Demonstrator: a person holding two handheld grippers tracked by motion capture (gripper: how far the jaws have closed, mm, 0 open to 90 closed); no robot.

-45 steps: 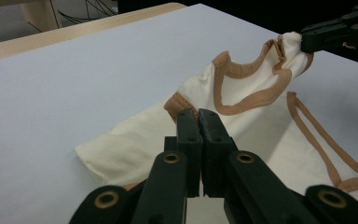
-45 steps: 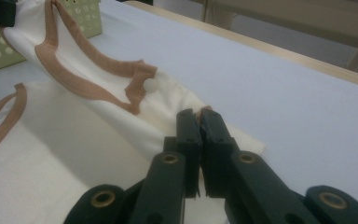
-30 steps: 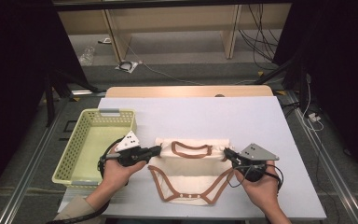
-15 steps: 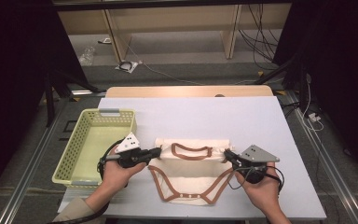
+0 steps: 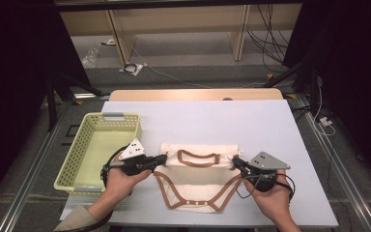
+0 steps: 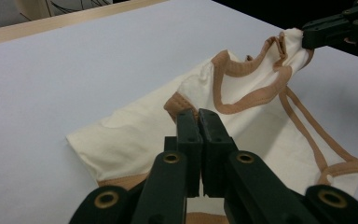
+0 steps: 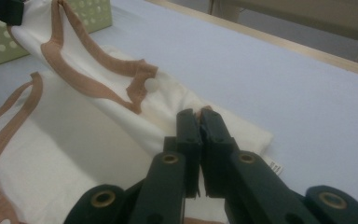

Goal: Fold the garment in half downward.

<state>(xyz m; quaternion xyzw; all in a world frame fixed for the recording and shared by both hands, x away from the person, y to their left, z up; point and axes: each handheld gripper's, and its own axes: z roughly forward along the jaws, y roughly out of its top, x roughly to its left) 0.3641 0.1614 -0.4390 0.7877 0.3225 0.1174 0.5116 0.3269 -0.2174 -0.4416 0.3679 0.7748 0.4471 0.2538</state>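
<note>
A cream baby bodysuit point(image 5: 198, 182) with brown trim lies flat on the white table point(image 5: 212, 121), its neck opening facing the far side. My left gripper point(image 5: 165, 158) is shut on the bodysuit's left shoulder; in the left gripper view the jaws point(image 6: 198, 114) pinch the brown-edged cloth point(image 6: 135, 135). At the other end, the right gripper point(image 5: 235, 161) is shut on the right shoulder, and its own view shows the jaws point(image 7: 199, 114) closed on the cream fabric point(image 7: 98, 144). Each gripper view shows the other gripper at the far end of the stretched neckline.
A pale green plastic basket point(image 5: 121, 117) stands on the table's left, just beside my left hand. A wooden strip runs along the table's far edge, with cables on the floor beyond it.
Both grippers have drawn very slightly toward the near edge, with the bodysuit's shoulders held in them. The jaws stay shut.
</note>
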